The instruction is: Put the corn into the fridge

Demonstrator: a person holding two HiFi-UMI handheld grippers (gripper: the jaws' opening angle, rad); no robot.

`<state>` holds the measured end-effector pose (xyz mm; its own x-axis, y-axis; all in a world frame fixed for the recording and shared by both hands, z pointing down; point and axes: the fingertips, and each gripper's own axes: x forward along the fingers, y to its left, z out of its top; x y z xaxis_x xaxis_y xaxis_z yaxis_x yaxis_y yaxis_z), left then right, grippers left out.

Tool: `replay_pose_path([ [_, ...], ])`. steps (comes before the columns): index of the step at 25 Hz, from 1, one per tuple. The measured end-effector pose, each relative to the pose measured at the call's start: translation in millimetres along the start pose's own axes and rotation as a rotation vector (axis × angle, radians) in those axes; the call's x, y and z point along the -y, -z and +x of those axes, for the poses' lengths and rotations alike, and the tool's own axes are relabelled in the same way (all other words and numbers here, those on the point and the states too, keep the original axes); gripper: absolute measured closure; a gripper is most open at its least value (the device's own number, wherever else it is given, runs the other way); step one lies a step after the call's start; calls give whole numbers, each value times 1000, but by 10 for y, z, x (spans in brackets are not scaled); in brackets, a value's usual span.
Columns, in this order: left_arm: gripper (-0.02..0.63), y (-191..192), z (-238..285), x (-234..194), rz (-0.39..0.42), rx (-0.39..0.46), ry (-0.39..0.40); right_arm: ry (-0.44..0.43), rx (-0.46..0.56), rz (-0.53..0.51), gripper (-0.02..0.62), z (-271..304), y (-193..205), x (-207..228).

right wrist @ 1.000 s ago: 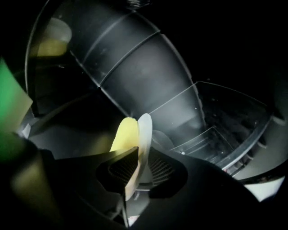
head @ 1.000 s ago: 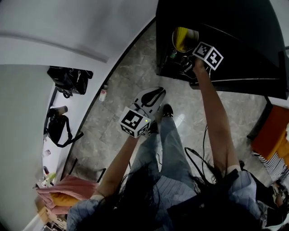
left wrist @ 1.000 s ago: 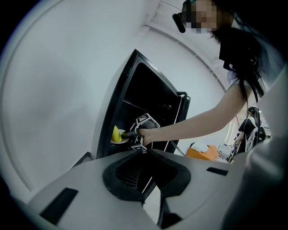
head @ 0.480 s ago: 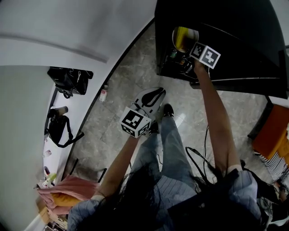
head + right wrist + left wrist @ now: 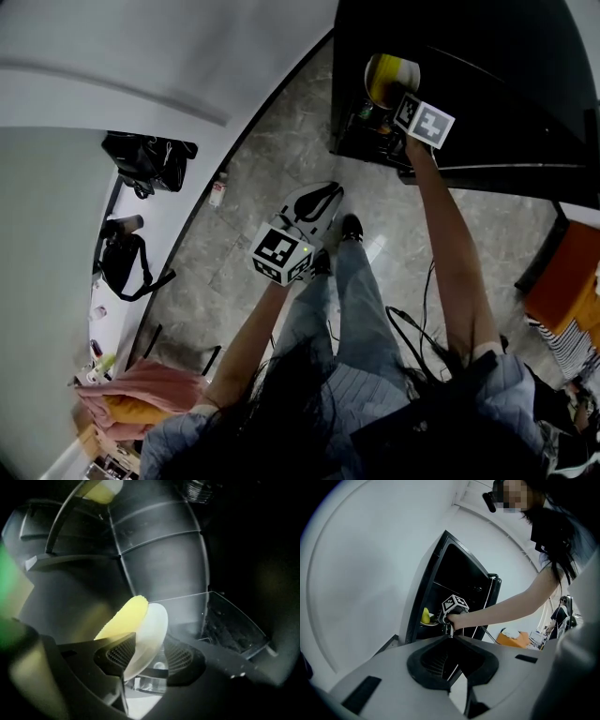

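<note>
- Right gripper point(image 5: 150, 656) is inside the tall black fridge point(image 5: 469, 56). Its jaws are opening, and the rim of the round white glossy plate point(image 5: 151, 632) stands between the pads without being clamped.
- The tapered yellow ear of corn point(image 5: 123, 619) lies on that plate, just past the right gripper's pads. In the head view the corn point(image 5: 389, 77) shows at the fridge's front edge, beside the right gripper point(image 5: 398, 117).
- The left gripper view agrees: the corn point(image 5: 425, 616) sits on the plate point(image 5: 430, 623) in the open fridge point(image 5: 459, 578), low down.
- I can't tell from here whether the plate's whole base rests flat on the shelf.
- Left gripper point(image 5: 450, 638) has its jaws closed together on nothing and is held out over the floor, well clear of the fridge.
- My read on handling: the corn is light, stiff and rounded, so it will roll on a smooth plate if that tilts.
- The plate looks hard and slick, probably breakable, and a pinch on the rim gives little margin against slipping.
- If I need to regrip, I take the near rim square across both pads and keep the plate level.
- To take the corn alone, I'd pinch across its thick middle rather than the tapered tip.
- Main risk as I see it: the rim catches a pad on the way out and the plate is dragged off the shelf.
</note>
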<state>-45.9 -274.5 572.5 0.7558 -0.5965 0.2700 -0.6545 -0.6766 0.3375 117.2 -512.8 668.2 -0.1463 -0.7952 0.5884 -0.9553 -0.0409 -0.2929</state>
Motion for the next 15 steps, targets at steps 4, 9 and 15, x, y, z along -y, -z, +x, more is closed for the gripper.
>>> replay_pose_path([
  [4, 572, -5, -43, -51, -2, 5, -16, 118, 8, -50, 402, -44, -4, 148],
  [9, 572, 0, -50, -89, -3, 3, -22, 121, 41, -39, 387, -95, -22, 224],
  [15, 572, -2, -49, -71, -2, 2, -12, 86, 30, -12, 387, -170, 31, 208],
])
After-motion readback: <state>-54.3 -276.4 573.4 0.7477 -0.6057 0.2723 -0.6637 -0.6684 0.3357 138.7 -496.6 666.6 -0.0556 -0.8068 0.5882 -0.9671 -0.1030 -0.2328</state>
